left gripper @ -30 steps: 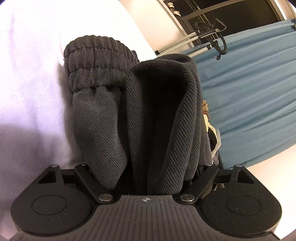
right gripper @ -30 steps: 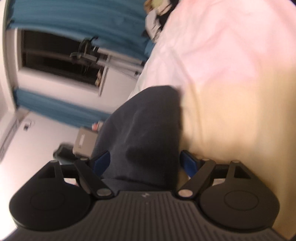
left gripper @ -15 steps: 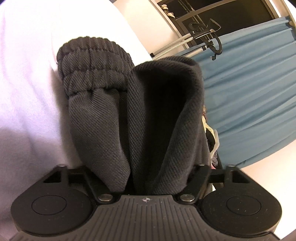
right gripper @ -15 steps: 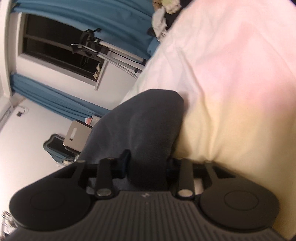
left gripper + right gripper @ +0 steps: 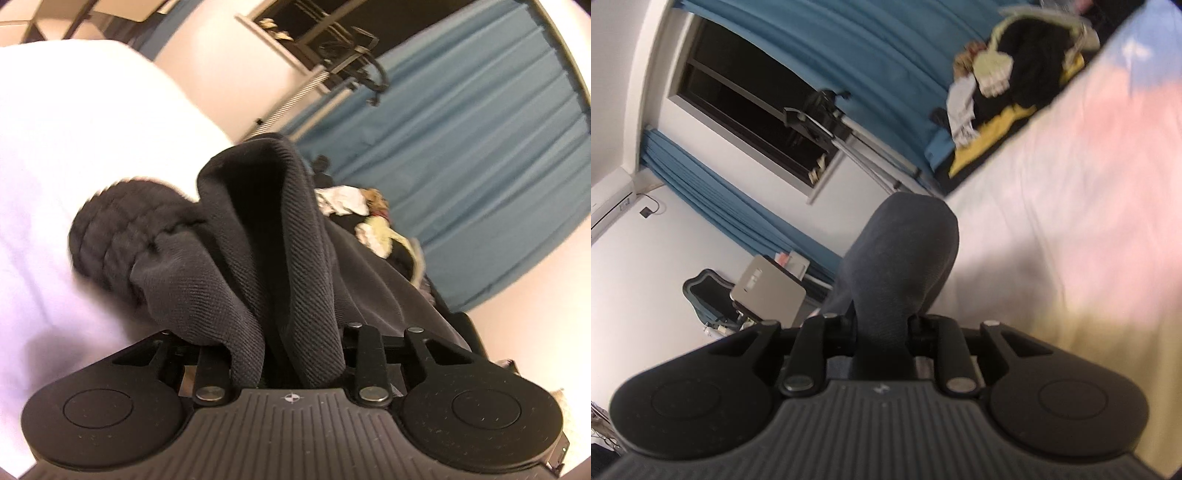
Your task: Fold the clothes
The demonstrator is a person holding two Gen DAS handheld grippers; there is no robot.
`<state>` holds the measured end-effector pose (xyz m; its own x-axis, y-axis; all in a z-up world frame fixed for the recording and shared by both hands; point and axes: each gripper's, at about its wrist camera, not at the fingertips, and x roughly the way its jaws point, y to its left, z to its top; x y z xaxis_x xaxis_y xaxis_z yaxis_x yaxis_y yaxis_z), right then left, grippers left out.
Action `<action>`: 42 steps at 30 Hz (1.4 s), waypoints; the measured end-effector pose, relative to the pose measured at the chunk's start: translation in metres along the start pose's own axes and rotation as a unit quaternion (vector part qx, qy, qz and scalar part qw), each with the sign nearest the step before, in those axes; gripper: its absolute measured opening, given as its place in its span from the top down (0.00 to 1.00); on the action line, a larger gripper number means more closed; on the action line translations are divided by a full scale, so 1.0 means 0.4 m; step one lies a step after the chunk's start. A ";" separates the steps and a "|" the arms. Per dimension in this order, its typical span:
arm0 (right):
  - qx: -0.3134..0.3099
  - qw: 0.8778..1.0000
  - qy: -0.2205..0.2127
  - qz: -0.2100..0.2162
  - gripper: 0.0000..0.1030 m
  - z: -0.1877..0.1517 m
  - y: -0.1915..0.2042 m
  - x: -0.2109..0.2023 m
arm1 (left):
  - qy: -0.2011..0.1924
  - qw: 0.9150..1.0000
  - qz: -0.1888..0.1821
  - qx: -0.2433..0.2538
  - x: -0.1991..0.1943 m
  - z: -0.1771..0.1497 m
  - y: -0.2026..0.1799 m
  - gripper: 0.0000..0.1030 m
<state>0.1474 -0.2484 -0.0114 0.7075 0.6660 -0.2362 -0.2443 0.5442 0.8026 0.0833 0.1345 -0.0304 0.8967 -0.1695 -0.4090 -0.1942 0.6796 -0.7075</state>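
Since a second ago both views have tipped and lifted: more of the blue curtain [image 5: 461, 155] and window [image 5: 746, 110] shows, and the white bed sheet [image 5: 74, 147] lies lower beyond the fingers. The dark garment [image 5: 280, 258] now rises off the sheet, bunched between the jaws of both grippers. The left gripper [image 5: 288, 350] has just been closing and now pinches a thick fold, the ribbed cuff [image 5: 118, 236] hanging left of its fingers. The right gripper [image 5: 882, 332], also just closed down, clamps a narrower hump of the same fabric straight ahead. A clothes pile [image 5: 1015, 74] lies beyond, to the right. No writing is legible.
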 end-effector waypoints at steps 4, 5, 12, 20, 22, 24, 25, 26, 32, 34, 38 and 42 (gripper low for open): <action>-0.002 0.999 -0.035 0.001 0.79 0.084 0.019 -0.111 | 0.006 0.999 -0.029 0.017 -0.012 -0.028 -0.130 0.66; -0.001 0.999 -0.044 0.000 0.79 0.104 0.021 -0.143 | 0.007 0.999 -0.035 0.025 -0.012 -0.039 -0.166 0.66; -0.015 0.993 -0.114 -0.013 0.79 0.244 -0.018 -0.419 | 0.029 0.994 -0.088 0.058 0.014 -0.171 -0.432 0.66; -0.009 0.978 -0.199 -0.065 0.79 0.380 -0.202 -0.765 | 0.095 0.977 -0.156 0.109 0.165 -0.428 -0.721 0.66; 0.000 0.973 -0.217 -0.081 0.79 0.401 -0.273 -0.839 | 0.114 0.970 -0.172 0.126 0.216 -0.505 -0.780 0.66; 0.010 0.968 -0.231 -0.100 0.79 0.411 -0.346 -0.899 | 0.137 0.962 -0.188 0.144 0.268 -0.579 -0.820 0.66; 0.016 0.965 -0.238 -0.110 0.79 0.415 -0.383 -0.929 | 0.149 0.957 -0.195 0.153 0.295 -0.616 -0.838 0.66; 0.021 0.963 -0.243 -0.119 0.79 0.417 -0.418 -0.953 | 0.158 0.953 -0.200 0.165 0.320 -0.654 -0.853 0.66; 0.064 0.951 -0.251 -0.171 0.79 0.375 -0.651 -1.023 | 0.211 0.934 -0.204 0.204 0.470 -0.854 -0.868 0.66; 0.081 0.949 -0.240 -0.190 0.79 0.346 -0.726 -1.017 | 0.226 0.929 -0.194 0.221 0.515 -0.886 -0.846 0.66; 0.131 0.942 -0.213 -0.226 0.78 0.266 -0.871 -0.988 | 0.226 0.915 -0.208 0.261 0.559 -0.913 -0.813 0.65; 0.122 0.943 -0.229 -0.209 0.78 0.232 -0.919 -0.987 | 0.224 0.907 -0.216 0.284 0.565 -0.920 -0.814 0.64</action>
<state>0.0194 -0.7588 -0.1621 0.9342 0.0978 -0.3431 0.2398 0.5399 0.8068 0.2028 -0.3879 -0.1047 0.5648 -0.6933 -0.4476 0.4860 0.7178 -0.4986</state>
